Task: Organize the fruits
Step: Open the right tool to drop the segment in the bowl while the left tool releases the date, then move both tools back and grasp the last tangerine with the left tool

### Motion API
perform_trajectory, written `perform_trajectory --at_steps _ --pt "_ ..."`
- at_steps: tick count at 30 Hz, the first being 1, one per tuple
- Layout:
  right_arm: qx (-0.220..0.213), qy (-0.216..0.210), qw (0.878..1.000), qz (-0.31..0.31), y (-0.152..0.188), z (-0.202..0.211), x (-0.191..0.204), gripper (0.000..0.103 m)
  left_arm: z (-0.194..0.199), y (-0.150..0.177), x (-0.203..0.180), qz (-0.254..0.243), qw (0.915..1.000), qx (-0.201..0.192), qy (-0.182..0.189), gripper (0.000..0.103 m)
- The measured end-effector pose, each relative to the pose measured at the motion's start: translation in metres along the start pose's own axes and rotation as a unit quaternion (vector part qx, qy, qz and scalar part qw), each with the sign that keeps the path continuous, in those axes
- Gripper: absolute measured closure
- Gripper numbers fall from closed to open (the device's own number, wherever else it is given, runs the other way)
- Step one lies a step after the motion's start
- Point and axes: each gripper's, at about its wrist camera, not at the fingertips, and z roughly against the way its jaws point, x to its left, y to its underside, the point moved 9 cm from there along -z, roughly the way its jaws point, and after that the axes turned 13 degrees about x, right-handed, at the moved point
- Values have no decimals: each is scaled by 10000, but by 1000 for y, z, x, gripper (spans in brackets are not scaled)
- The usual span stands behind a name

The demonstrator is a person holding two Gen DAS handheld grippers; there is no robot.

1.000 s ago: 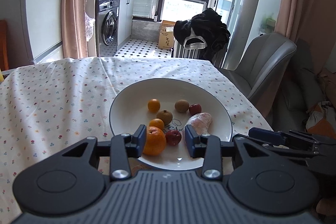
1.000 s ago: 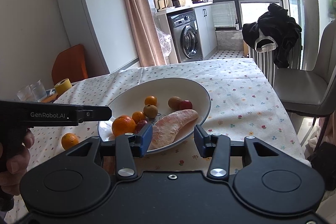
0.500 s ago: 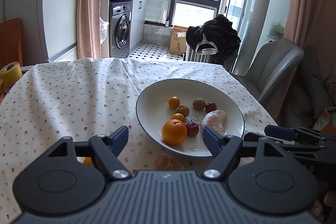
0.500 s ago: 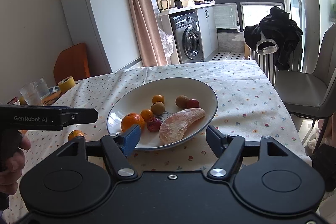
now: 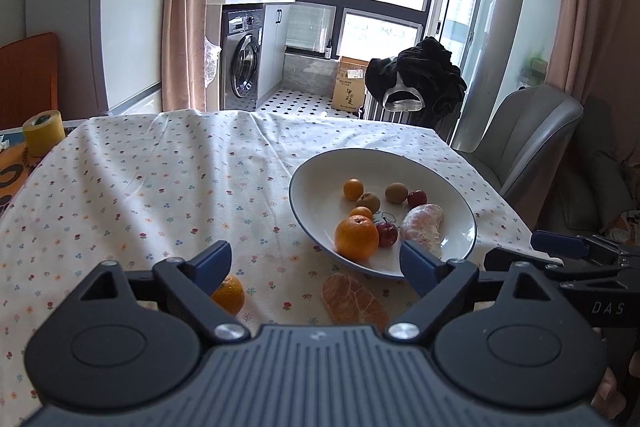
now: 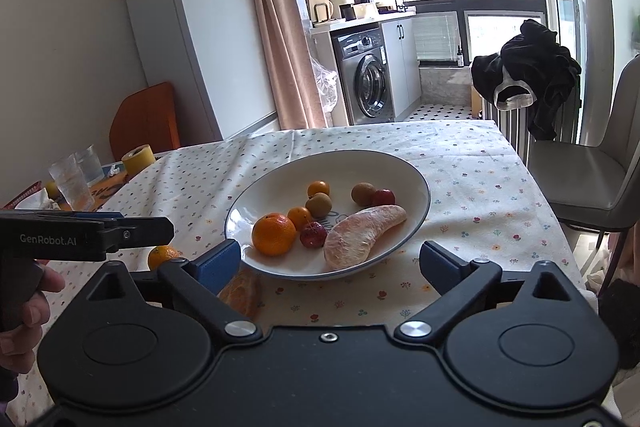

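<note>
On floral tablecloth [image 5: 168, 187], glossy round plate [image 5: 312, 183], dimpled orange [image 5: 356, 238].

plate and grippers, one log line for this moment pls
left gripper: open, empty | right gripper: open, empty | plate: holds fruit | orange, peeled segment: on cloth beside plate

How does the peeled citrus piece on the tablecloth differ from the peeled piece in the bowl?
The segment on the cloth is deep orange; the segment in the bowl is pale pink. The cloth one looks shorter and lies outside the bowl, by its near rim; the bowl one is long, curved, beside a small red fruit. Both are peeled.
</note>
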Motion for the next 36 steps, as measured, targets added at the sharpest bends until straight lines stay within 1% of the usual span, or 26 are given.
perform_trajectory --at_steps 14,17,22,25,28,30,33,35,36 --pt "154 -120 9998 93 10 -5 11 6 0 19 11 152 9997 106 166 13" --pt "210 -175 9996 109 13 -7 14 7 -2 22 11 178 9995 115 220 13" --pt "339 -261 9988 248 19 -13 25 10 -5 29 18 261 9994 131 192 14" --pt "411 -308 9982 303 21 -18 32 11 -8 34 28 352 9991 190 136 15" --pt "487 -354 9976 343 22 -25 39 15 -10 37 38 443 9988 201 80 16" --pt "535 -378 9971 376 23 -30 44 16 -12 38 44 491 9986 197 46 18" --pt "608 -376 9966 420 25 -38 52 19 -13 39 50 516 9985 204 14 24" --pt "641 -358 9963 448 26 -42 55 19 -16 39 53 526 9984 221 -10 31" --pt "663 -342 9962 461 26 -45 58 20 -17 39 54 537 9983 225 -13 33"
